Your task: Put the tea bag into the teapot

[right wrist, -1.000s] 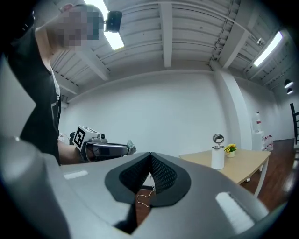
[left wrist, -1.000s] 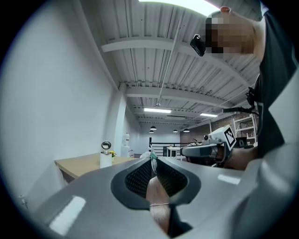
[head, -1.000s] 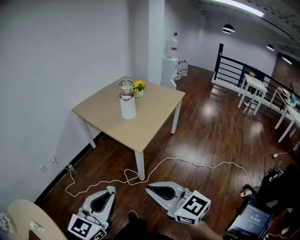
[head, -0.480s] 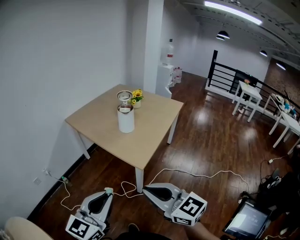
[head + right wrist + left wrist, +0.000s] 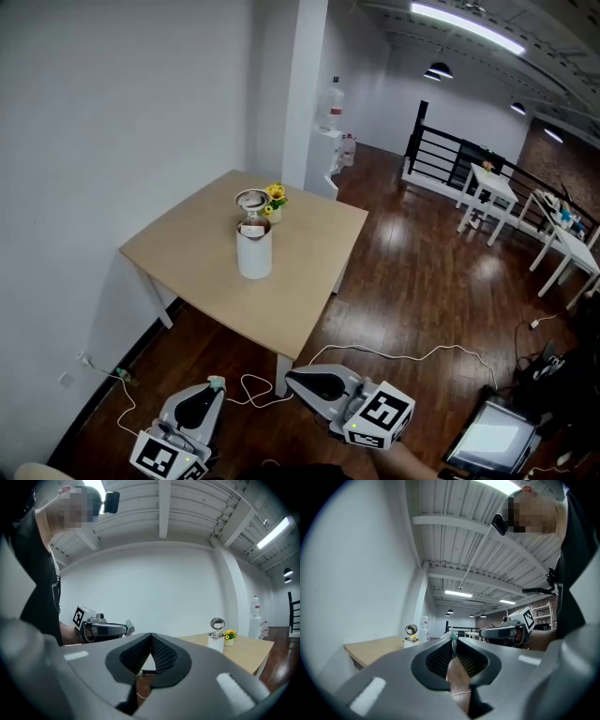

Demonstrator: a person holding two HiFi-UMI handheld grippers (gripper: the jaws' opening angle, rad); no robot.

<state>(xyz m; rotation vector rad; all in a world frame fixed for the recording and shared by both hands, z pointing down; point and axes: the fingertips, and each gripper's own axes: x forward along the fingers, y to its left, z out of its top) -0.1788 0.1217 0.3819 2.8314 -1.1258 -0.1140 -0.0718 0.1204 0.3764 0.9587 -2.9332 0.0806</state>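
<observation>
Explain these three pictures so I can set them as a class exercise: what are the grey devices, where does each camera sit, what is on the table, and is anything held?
There is no robot here. A person carries a two-jaw gripper in each hand. The head view comes from a camera on the person's head, looking down at the left gripper and right gripper above a dark wooden floor. The other two cameras ride on the grippers and look along their jaws. Ahead, the square light wooden table bears a white cylindrical teapot and a small pot of yellow flowers. Both grippers' jaws are together. A greenish scrap shows at the left tips, too small to identify.
</observation>
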